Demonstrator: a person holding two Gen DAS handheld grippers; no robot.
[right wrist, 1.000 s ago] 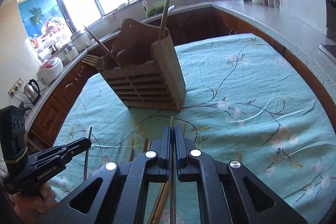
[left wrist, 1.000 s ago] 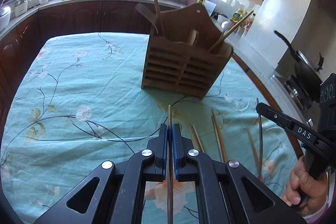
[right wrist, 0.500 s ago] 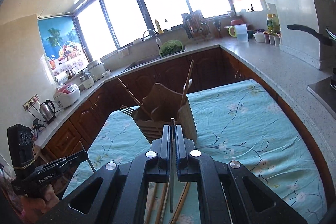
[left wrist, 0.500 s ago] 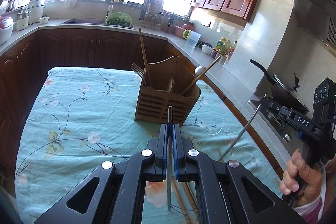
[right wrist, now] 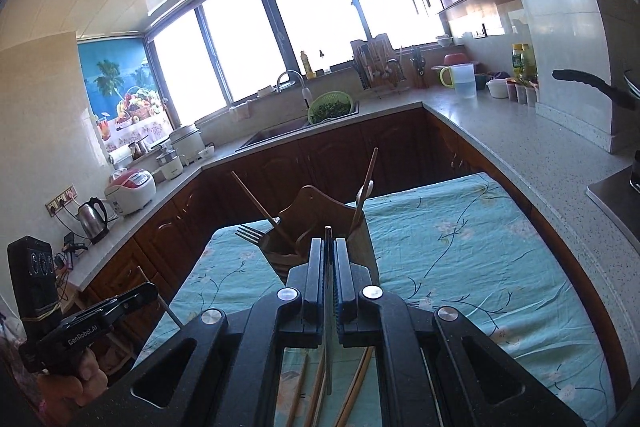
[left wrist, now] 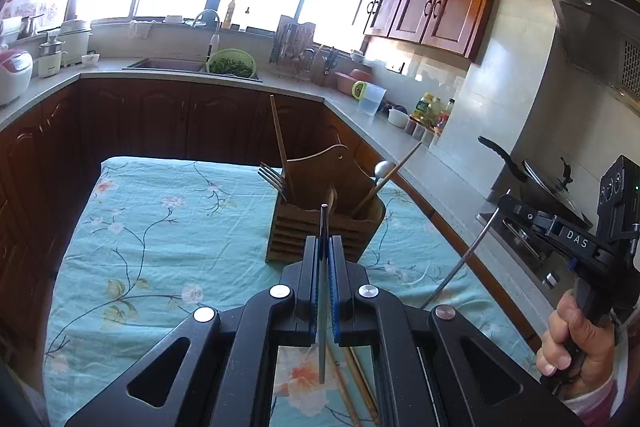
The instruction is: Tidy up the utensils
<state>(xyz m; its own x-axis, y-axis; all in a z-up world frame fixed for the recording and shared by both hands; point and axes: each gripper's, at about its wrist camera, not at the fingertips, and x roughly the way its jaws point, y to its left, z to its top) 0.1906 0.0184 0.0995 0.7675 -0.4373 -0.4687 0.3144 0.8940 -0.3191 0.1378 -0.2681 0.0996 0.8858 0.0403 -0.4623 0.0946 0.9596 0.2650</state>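
Two metal chopsticks are held above the surface (left wrist: 132,227), one per hand-held gripper. The left hand-held gripper (left wrist: 323,247) is clamped on the first metal chopstick (left wrist: 322,307); the right hand-held gripper (right wrist: 329,251) is clamped on the second metal chopstick (right wrist: 328,347). One wooden utensil holder (left wrist: 316,227) stands on the floral cloth, containing two wooden sticks, one fork and one spoon. At least three wooden chopsticks (right wrist: 352,387) lie below, partly hidden by the gripper bodies.

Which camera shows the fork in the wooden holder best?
The left wrist view: the fork tines stand clear at the holder's left side. The right wrist view shows the fork too, smaller and darker.
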